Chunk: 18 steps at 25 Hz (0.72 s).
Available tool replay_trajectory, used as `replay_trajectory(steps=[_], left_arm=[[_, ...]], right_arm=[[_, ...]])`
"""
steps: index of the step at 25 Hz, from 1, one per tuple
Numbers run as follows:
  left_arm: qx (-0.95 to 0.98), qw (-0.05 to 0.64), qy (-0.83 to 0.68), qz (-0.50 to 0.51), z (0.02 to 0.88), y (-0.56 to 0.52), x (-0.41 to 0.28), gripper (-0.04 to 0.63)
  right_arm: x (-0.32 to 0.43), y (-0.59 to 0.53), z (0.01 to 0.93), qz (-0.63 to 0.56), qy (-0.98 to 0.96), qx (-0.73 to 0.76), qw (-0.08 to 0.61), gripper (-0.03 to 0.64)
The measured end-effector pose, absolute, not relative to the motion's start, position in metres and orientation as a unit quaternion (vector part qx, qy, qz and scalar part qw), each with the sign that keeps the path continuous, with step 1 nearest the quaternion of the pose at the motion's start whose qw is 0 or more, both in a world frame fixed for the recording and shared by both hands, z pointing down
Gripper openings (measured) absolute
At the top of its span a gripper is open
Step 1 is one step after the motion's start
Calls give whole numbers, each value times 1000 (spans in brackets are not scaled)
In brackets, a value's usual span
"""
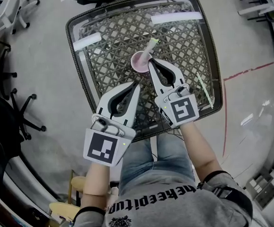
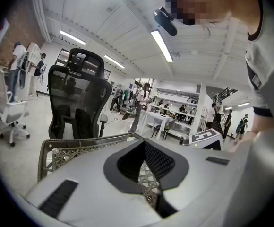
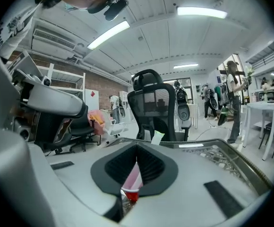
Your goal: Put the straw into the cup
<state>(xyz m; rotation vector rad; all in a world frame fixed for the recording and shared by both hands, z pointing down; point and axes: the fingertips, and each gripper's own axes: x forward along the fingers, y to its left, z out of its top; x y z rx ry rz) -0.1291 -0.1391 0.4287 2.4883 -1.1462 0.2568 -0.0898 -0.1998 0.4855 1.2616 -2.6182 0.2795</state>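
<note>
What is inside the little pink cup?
A thin pale-green straw leans out of the small round pink cup. The right claw covers part of the rim, so the inside there cannot be seen.

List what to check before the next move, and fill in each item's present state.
1. The straw is in the pink cup: ok. Its lower end is inside and its top leans out over the rim.
2. The pink cup stands upright on the table: ok.
3. The right gripper is off the straw: ok. Its jaws are together below the straw's top.
4. The right gripper is clear of the cup: cannot tell. Its tips sit right at the rim.
5. The left gripper is empty and out of the way: ok. Its jaws are together with nothing between them, short of the cup.
</note>
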Motion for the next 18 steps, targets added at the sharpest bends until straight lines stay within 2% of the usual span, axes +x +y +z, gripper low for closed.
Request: replay_trajectory(steps=[13,18], left_arm=[[875,168,-450,64,378,-127,-119,17],[861,138,-488,29,352,-124,-120,17]], right_arm=[[-94,-172,418,92,-925,354,100,2],[-94,-159,389,80,-940,319,93,3]])
